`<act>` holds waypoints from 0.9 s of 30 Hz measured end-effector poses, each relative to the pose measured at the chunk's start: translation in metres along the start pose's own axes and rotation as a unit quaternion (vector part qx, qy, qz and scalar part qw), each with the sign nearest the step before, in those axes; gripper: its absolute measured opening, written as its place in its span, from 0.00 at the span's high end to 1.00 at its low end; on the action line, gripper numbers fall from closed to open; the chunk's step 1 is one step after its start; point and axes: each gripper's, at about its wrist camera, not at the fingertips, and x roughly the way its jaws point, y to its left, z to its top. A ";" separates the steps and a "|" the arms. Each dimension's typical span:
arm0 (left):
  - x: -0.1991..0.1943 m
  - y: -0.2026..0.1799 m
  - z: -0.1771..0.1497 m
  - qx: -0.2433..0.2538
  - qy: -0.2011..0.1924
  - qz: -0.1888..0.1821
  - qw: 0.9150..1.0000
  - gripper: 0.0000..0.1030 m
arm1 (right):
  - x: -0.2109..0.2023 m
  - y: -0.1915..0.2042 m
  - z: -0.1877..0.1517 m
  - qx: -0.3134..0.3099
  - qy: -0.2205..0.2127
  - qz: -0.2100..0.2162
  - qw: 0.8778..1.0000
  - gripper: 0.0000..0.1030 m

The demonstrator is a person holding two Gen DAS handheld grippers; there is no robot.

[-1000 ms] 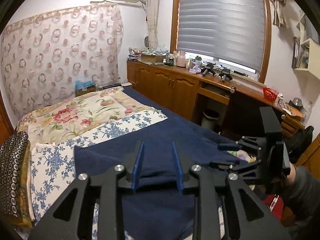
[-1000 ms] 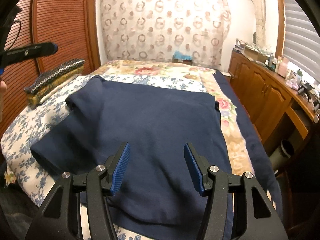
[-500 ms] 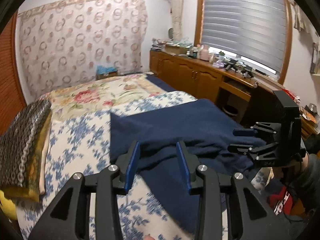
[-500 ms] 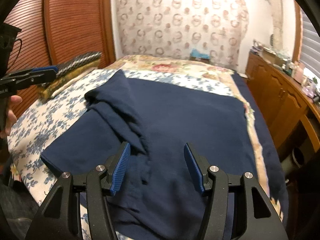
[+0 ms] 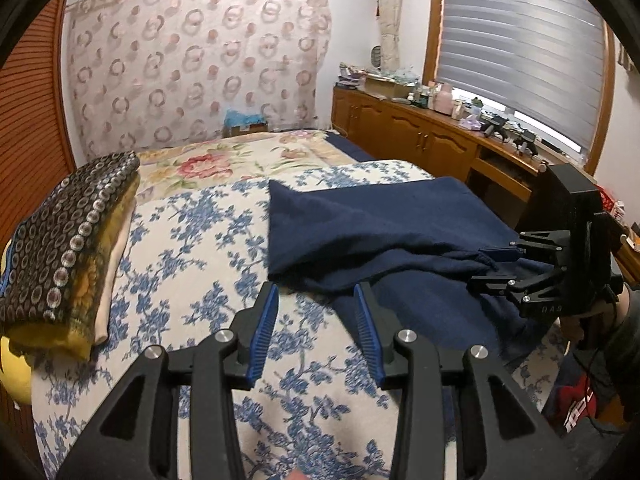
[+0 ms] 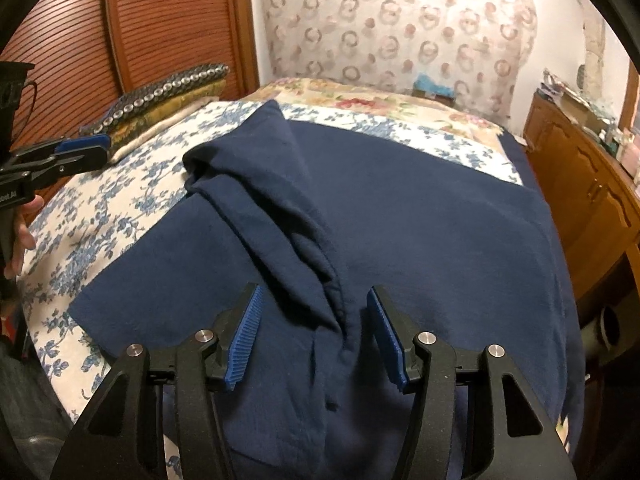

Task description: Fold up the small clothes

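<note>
A navy blue garment (image 6: 400,208) lies spread across the bed (image 5: 192,240), on a white cover printed with blue flowers, and one of its edges is folded back over the middle so that a thick rumpled ridge runs from the far left corner toward the near centre. In the right wrist view the right gripper (image 6: 316,328) hangs just over the near end of that ridge; its blue-padded fingers (image 6: 245,336) stand apart on either side of the bunched cloth and are closing, with the fold between them but the pads not pressing on it. The left gripper (image 5: 316,328) is released, its fingers parted and gripping nothing; in its own view they sit above the flowered cover, right at the near left edge of the navy garment, with the tips reaching the hem. From that same view the right gripper appears at the right, over the garment's raised fold, with a sleeve and part of a hand behind it. At the left side of the bed lies a folded stack of patterned cloth (image 5: 68,240), dark with rings on top and yellow below, well apart from the garment. A wooden cabinet (image 5: 420,140) cluttered with small items runs under the window blind (image 5: 520,48)
</note>
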 end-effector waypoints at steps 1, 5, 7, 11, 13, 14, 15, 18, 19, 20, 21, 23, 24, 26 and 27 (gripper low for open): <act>0.000 0.002 -0.001 -0.003 0.001 0.003 1.000 0.64 | 0.002 0.001 0.000 -0.003 0.003 0.003 1.000 0.49; 0.002 0.008 -0.004 -0.010 0.005 0.009 1.000 0.64 | 0.010 0.003 0.002 -0.012 0.013 0.007 1.000 0.50; 0.002 0.012 -0.006 -0.013 0.007 0.011 1.000 0.63 | 0.012 0.003 0.003 -0.012 0.016 0.008 1.000 0.50; 0.002 0.017 -0.009 -0.019 0.008 0.012 1.000 0.63 | 0.014 0.004 0.004 -0.017 0.018 0.013 1.000 0.62; 0.002 0.018 -0.010 -0.021 0.007 0.011 1.000 0.63 | 0.014 0.006 0.004 -0.028 0.016 0.018 0.999 0.82; 0.002 0.018 -0.010 -0.021 0.008 0.011 1.000 0.63 | 0.014 0.008 0.004 -0.034 0.012 0.016 0.999 0.89; 0.002 0.018 -0.010 -0.021 0.008 0.011 1.000 0.63 | 0.012 0.011 0.004 -0.043 0.004 0.013 0.999 0.90; 0.003 0.017 -0.010 -0.018 0.009 0.011 1.000 0.63 | 0.001 0.018 0.006 -0.049 -0.020 0.030 0.998 0.94; 0.004 0.016 -0.010 -0.017 0.008 0.011 1.000 0.63 | -0.004 0.020 0.007 -0.049 -0.030 0.026 0.998 0.94; 0.004 0.016 -0.010 -0.017 0.008 0.010 1.000 0.63 | -0.009 0.021 0.009 -0.048 -0.039 0.028 0.998 0.94; 0.004 0.016 -0.010 -0.018 0.007 0.010 1.000 0.63 | -0.018 0.022 0.012 -0.046 -0.056 0.032 0.997 0.94; 0.004 0.015 -0.010 -0.017 0.006 0.009 1.000 0.63 | -0.033 0.022 0.019 -0.040 -0.079 0.034 0.995 0.95; 0.004 0.014 -0.010 -0.017 0.006 0.008 1.000 0.63 | -0.039 0.022 0.021 -0.039 -0.087 0.033 0.995 0.95; 0.004 0.012 -0.009 -0.017 0.004 0.007 1.000 0.63 | -0.056 0.020 0.027 -0.036 -0.107 0.030 0.993 0.95; 0.003 0.012 -0.009 -0.017 0.003 0.005 1.000 0.63 | -0.063 0.018 0.029 -0.034 -0.114 0.029 0.992 0.95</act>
